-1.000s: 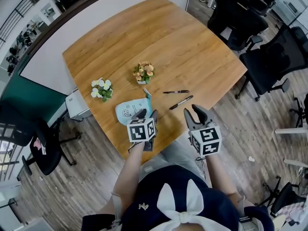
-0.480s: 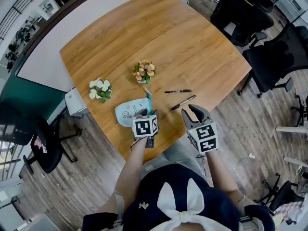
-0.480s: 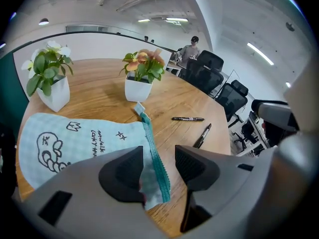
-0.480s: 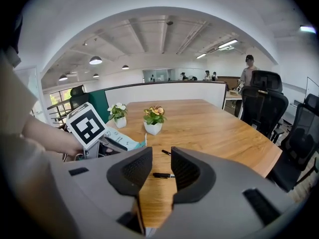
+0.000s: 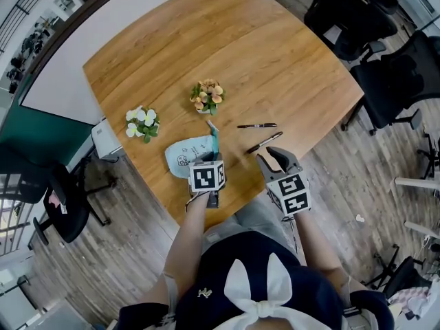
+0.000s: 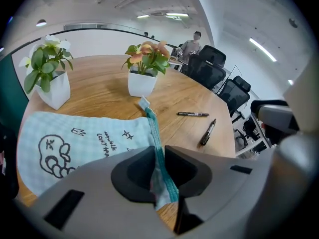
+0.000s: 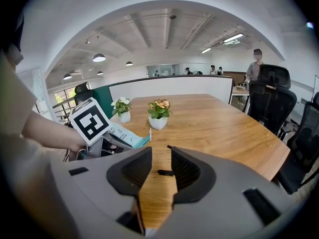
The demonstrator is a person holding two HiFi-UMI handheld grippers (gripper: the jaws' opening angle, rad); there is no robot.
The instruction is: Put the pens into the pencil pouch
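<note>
A pale blue pencil pouch with a teal zipper edge lies near the table's front edge. My left gripper sits at the pouch's right end. Its jaws are closing, and the zipper edge is pinched between them. Two black pens lie right of the pouch, one farther away and one closer and slanted. The right gripper hovers just short of the slanted pen with its jaws apart and nothing between them. In the right gripper view, that pen's end shows through the gap.
Two small white flower pots stand behind the pouch, one with orange blooms and one with white blooms. Black office chairs stand off the table's right side. A low white partition runs along the far edge.
Both grippers have come down toward the table. The left jaws, wide apart before, have drawn in on the pouch's zipper edge. The pens have not moved.
</note>
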